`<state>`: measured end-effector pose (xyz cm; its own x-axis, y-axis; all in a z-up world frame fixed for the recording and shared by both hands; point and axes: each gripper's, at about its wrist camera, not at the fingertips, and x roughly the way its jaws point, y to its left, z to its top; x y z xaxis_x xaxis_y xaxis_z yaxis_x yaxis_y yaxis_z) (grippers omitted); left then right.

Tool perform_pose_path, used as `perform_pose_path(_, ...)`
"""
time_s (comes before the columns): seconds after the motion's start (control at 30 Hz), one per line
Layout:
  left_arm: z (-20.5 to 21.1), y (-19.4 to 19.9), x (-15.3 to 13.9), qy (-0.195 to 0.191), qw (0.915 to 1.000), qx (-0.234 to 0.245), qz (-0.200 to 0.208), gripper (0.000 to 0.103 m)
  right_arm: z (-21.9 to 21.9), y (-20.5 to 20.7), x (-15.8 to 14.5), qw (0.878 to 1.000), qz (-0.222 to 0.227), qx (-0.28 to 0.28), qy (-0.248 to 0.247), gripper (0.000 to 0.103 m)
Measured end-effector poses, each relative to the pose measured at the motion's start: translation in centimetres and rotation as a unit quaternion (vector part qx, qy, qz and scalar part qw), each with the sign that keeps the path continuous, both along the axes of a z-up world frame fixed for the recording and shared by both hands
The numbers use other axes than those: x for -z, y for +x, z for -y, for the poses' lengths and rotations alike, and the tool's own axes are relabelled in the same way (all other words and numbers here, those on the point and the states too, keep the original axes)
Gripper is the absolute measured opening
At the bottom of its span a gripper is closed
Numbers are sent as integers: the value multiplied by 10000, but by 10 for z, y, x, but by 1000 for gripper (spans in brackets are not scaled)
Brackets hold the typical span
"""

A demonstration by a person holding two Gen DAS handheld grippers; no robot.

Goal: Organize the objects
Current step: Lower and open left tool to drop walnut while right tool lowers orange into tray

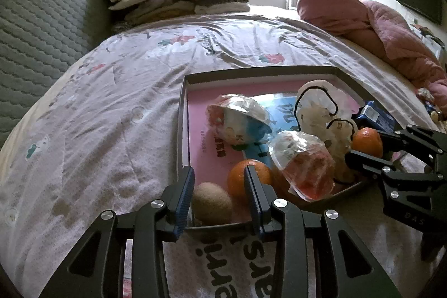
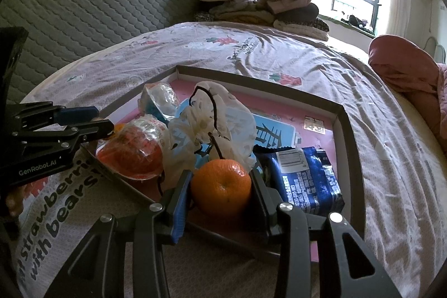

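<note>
Right wrist view shows your right hand-held gripper [image 2: 220,187] clamping a round orange tangerine [image 2: 221,187] above the shallow grey-rimmed cardboard tray [image 2: 353,130]; squeeze unevenly and it could roll free.

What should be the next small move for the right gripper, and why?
Probably lift straight up. The right gripper already has its pads pressed on both sides of an orange in the tray, with a blue packet close beside it.

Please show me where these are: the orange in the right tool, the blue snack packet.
Orange [image 2: 221,187], right wrist view, middle of its peel.
Blue snack packet [image 2: 304,180], right wrist view, printed face.
</note>
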<state>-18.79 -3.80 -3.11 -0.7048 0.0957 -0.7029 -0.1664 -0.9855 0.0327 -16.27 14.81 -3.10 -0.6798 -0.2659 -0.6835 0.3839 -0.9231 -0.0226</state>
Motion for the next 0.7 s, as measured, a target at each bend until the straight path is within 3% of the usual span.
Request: perform_pose_path(0.7, 2, -1, -1, 8, 10000, -26, 22, 41, 1, -2, 0, 10000, 56, 16, -28, 41)
